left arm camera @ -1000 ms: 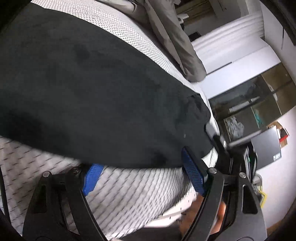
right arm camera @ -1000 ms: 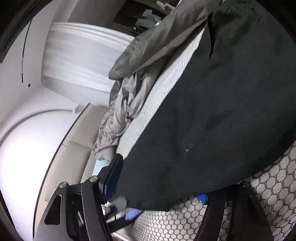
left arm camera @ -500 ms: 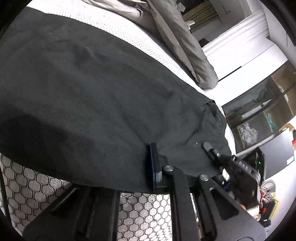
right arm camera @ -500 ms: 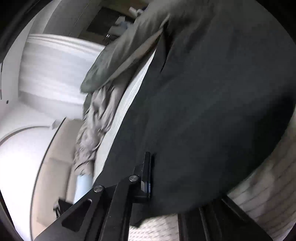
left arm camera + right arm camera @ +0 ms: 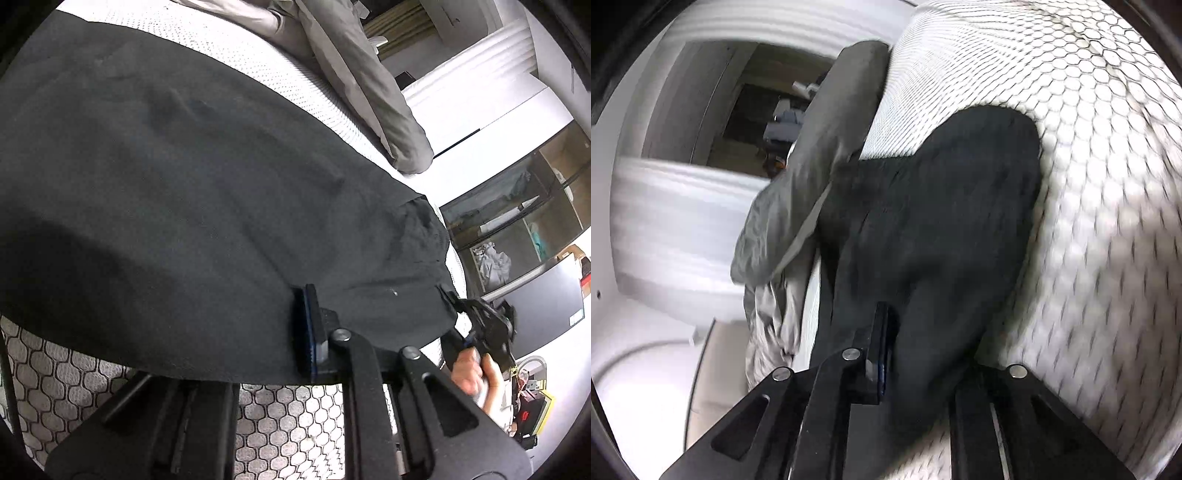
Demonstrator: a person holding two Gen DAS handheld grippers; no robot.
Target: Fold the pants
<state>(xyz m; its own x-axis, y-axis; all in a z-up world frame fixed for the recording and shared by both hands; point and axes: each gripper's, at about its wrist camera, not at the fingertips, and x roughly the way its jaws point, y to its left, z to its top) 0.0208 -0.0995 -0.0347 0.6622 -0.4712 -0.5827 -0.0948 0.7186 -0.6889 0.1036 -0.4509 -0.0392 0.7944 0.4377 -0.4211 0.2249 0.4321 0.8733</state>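
Note:
The black pants (image 5: 192, 192) lie spread over a white mattress with a hexagon pattern (image 5: 66, 384). My left gripper (image 5: 295, 343) is shut on the near hem of the pants; one blue-padded finger (image 5: 308, 332) lies on top of the cloth, the other is hidden beneath. In the right wrist view the pants (image 5: 945, 221) hang bunched and lifted. My right gripper (image 5: 901, 354) is shut on their edge, with one finger (image 5: 881, 347) showing over the cloth. The right gripper and the hand holding it also show in the left wrist view (image 5: 484, 325), at the pants' right corner.
A grey garment (image 5: 362, 85) lies along the mattress's far edge, and it also shows in the right wrist view (image 5: 798, 199). Glass-fronted shelves (image 5: 517, 221) and a dark monitor (image 5: 543, 306) stand to the right. A white curved wall (image 5: 665, 221) is at left.
Both grippers have gone from open around the pants' hem to shut on it. The right gripper has lifted and swung its corner, bunching the cloth and uncovering more mattress.

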